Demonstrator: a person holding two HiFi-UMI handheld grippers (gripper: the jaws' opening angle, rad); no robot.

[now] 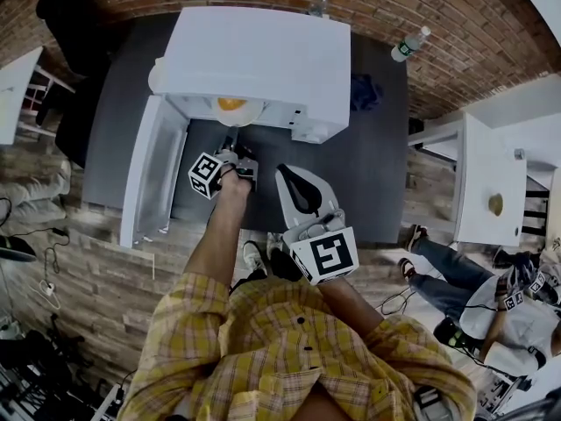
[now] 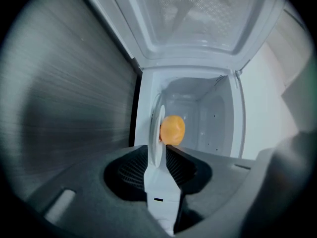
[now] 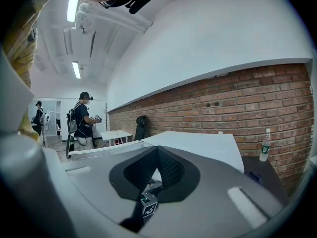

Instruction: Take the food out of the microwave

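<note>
A white microwave [image 1: 263, 60] stands on a dark grey table [image 1: 368, 174], its door [image 1: 153, 174] swung open to the left. Inside, orange food [image 1: 231, 104] [image 2: 172, 129] sits on a white plate [image 1: 250, 114] [image 2: 157, 128]. My left gripper [image 1: 230, 139] [image 2: 157, 150] is at the microwave's mouth, rolled on its side and open, with the plate's near rim edge-on at the gap between its tips. My right gripper [image 1: 283, 172] [image 3: 158, 148] hangs back over the table's front part, shut and holding nothing.
Behind the microwave along the brick wall stand two bottles [image 1: 409, 44] [image 1: 322, 1]. A blue object [image 1: 365, 92] lies right of the microwave. A white table [image 1: 482, 182] is at the right with a seated person [image 1: 456, 288]. Another person [image 3: 81, 120] stands far off.
</note>
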